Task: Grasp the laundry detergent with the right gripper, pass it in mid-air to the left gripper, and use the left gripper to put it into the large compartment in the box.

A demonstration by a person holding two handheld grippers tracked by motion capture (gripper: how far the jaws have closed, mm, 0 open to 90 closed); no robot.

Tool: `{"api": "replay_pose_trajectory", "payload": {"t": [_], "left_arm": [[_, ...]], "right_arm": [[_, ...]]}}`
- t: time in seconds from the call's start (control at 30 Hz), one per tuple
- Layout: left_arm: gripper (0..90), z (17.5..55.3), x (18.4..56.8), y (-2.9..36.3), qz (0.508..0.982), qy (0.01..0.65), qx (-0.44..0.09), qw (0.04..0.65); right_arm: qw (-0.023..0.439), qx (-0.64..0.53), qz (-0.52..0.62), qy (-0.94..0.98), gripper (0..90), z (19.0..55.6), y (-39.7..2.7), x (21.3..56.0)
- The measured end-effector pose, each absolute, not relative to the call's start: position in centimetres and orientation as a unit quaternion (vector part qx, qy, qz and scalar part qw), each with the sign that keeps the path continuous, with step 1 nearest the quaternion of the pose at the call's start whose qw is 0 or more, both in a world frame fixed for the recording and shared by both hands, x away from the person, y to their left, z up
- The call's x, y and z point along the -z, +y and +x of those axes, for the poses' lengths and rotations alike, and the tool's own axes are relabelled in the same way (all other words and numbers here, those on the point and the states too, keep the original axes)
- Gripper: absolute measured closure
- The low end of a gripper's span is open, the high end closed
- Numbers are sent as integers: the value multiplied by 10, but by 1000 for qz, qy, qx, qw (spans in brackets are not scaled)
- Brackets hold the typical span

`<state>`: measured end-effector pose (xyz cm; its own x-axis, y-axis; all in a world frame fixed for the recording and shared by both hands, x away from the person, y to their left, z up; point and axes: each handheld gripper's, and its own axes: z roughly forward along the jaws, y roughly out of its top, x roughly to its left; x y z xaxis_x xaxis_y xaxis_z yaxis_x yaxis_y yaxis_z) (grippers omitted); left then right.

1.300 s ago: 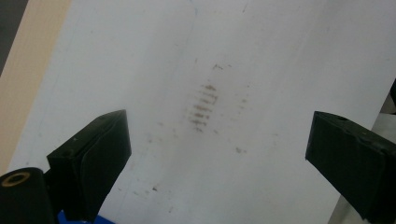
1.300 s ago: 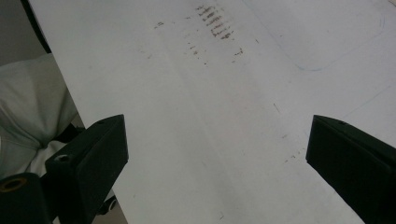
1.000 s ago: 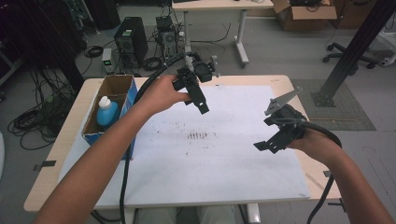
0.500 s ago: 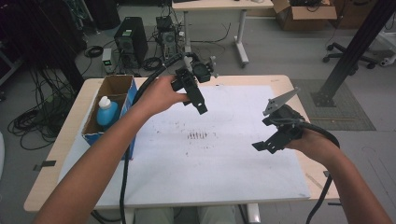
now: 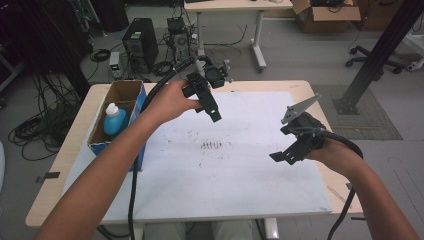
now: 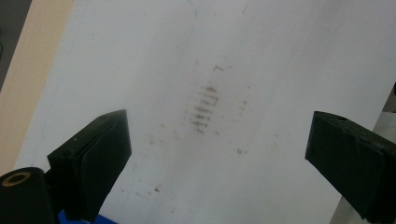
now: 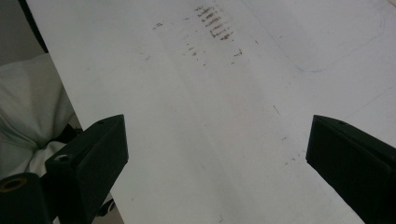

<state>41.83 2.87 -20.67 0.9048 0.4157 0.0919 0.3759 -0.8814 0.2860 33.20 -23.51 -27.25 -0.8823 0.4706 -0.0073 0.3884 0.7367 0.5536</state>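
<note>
Both hand-held grippers hover over a white sheet point(image 5: 250, 190) that covers most of the wooden table point(image 5: 75, 150). My left gripper point(image 5: 210, 107) is held above the sheet's far left part, angled down toward the middle. In the left gripper view the left gripper point(image 6: 219, 154) is wide open with nothing between its jaws. My right gripper point(image 5: 290, 152) hangs over the sheet's right side; the right gripper point(image 7: 217, 158) is open too and empty. A patch of dark smudge marks point(image 5: 212, 146) point(image 6: 205, 107) point(image 7: 212, 21) lies at the sheet's centre, between the two grippers.
A cardboard box point(image 5: 127, 95) stands at the table's left edge with a blue bottle point(image 5: 114, 120) inside. Cables trail from both grippers. Behind the table are a computer tower point(image 5: 140, 42), tangled leads and another desk. The person's light clothing point(image 7: 28, 121) shows at the near edge.
The right gripper has drifted very slightly lower and leftward. The left gripper holds its place. Both stay open.
</note>
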Motion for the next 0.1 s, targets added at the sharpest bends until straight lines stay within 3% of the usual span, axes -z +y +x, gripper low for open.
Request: {"api": "replay_pose_trajectory", "payload": {"t": [0.1], "left_arm": [[72,418,207,28,967,205,-76,132]], "right_arm": [[74,-280,232,929,51,332,-236,272]]}}
